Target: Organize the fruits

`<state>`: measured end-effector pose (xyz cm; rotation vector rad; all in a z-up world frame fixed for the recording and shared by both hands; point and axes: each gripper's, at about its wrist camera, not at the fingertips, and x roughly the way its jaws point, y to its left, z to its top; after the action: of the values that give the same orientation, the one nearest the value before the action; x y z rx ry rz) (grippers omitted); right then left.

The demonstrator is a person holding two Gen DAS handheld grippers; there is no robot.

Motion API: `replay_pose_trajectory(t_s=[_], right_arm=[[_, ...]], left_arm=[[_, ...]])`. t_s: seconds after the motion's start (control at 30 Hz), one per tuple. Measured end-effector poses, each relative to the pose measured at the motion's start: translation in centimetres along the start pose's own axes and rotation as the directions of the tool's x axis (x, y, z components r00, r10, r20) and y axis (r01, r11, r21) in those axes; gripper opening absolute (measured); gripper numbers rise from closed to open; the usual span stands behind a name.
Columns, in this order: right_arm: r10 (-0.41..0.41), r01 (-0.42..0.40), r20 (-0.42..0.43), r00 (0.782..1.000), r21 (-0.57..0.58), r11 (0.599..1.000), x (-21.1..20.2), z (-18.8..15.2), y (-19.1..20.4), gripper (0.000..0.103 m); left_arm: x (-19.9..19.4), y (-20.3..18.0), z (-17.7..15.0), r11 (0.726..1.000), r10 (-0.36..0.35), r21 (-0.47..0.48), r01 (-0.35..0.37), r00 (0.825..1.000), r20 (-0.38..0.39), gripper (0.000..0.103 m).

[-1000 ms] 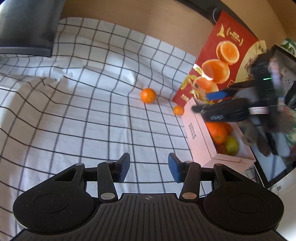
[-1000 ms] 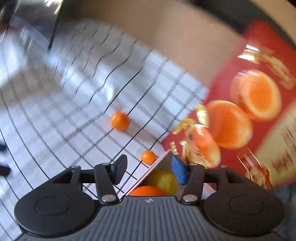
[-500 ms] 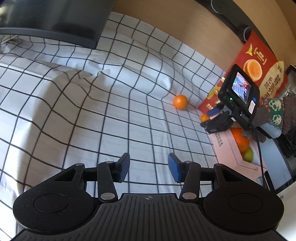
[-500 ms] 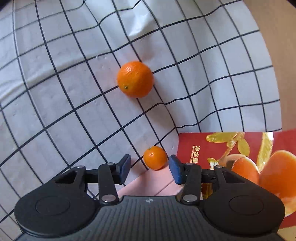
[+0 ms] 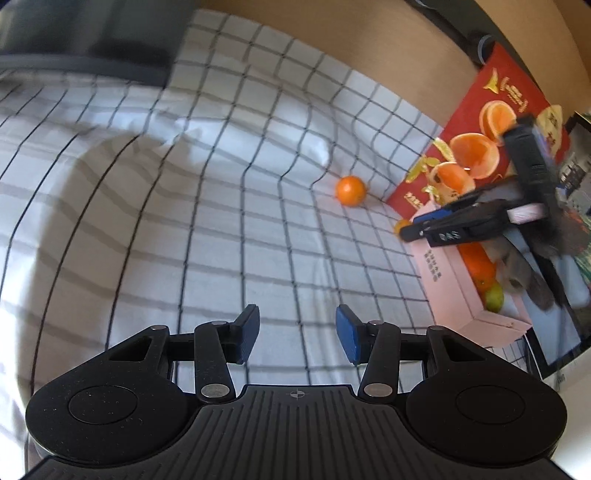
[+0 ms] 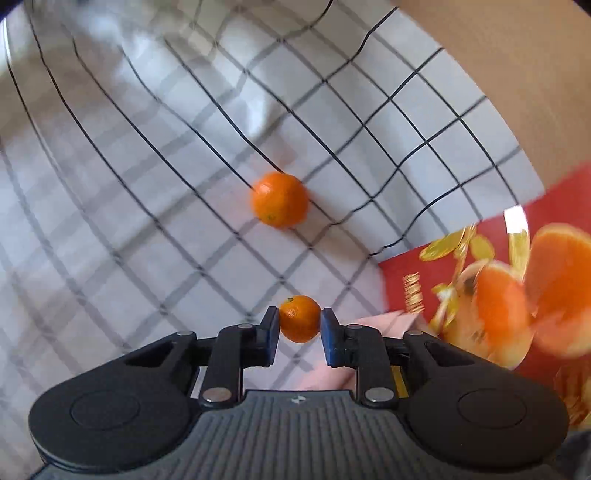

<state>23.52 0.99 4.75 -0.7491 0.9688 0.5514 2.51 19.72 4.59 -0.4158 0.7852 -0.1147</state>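
A small orange (image 6: 300, 319) sits on the checked cloth (image 6: 147, 221) at the corner of the pink box (image 5: 443, 280). My right gripper (image 6: 299, 328) is shut on it, both blue pads touching its sides. In the left wrist view that gripper (image 5: 410, 230) reaches down over the box's far end and hides most of the small orange (image 5: 402, 224). A larger orange (image 6: 280, 199) (image 5: 351, 190) lies loose on the cloth farther off. Inside the box are an orange (image 5: 478, 264) and a yellow-green fruit (image 5: 495, 299). My left gripper (image 5: 295, 334) hangs open over bare cloth, nothing between its pads.
A red bag printed with oranges (image 5: 491, 122) (image 6: 399, 273) stands behind the box against a wooden wall (image 5: 332, 29). A dark flat object (image 5: 85, 37) lies at the cloth's far left. A screen (image 5: 554, 332) lies right of the box.
My right gripper has tilted down, dropped onto the small orange and shut on it. My left gripper has shifted a little and stays open.
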Motion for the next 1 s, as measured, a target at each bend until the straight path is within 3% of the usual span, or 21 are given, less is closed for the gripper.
replay_pose_trajectory(t_s=[0.1,0.17,0.23,0.43,0.6,0.73,0.87,1.0], right_arm=[[0.105,-0.119,0.11,0.988,0.13,0.984,-4.1,-1.7,0.3,0.024],[0.129,-0.158,0.172,0.977,0.17,0.973,-6.2,-2.9,1.1,0.027],[0.116,-0.159,0.216,0.97,0.196,0.968,-7.7,-4.2,1.7,0.04],[-0.023,-0.052,0.27,0.963,0.269,0.962,-11.1,-7.3,0.3,0.053],[-0.137,0.024,0.239,0.961,0.422,0.906,-13.0,-10.9,-2.7,0.057],[-0.164,0.046,0.201,0.966,0.49,0.871,-12.7,-12.9,-3.9,0.057],[-0.115,-0.039,0.253,0.961,0.532,0.846,-13.6,-14.1,-2.9,0.057],[-0.055,-0.097,0.295,0.954,0.477,0.873,-13.3,-13.4,1.0,0.057]], left_arm=[[1.5,-0.9,2.7,0.996,0.0,0.086,-0.002,1.0,0.024,0.05],[2.9,-1.9,5.1,0.988,-0.004,0.157,-0.004,0.999,0.045,0.05],[4.7,-3.1,7.3,0.973,-0.013,0.231,-0.001,0.998,0.055,0.05],[10.6,-6.7,10.1,0.908,-0.004,0.419,-0.02,0.998,0.055,0.05],[14.2,-8.9,11.1,0.896,-0.033,0.444,0.009,0.998,0.046,0.051],[17.1,-10.4,11.4,0.872,0.027,0.488,-0.033,0.999,0.02,0.051],[19.3,-10.8,11.0,0.844,0.093,0.531,-0.074,0.996,-0.01,0.052],[20.3,-9.9,10.8,0.835,0.108,0.545,-0.073,0.994,-0.033,0.046]])
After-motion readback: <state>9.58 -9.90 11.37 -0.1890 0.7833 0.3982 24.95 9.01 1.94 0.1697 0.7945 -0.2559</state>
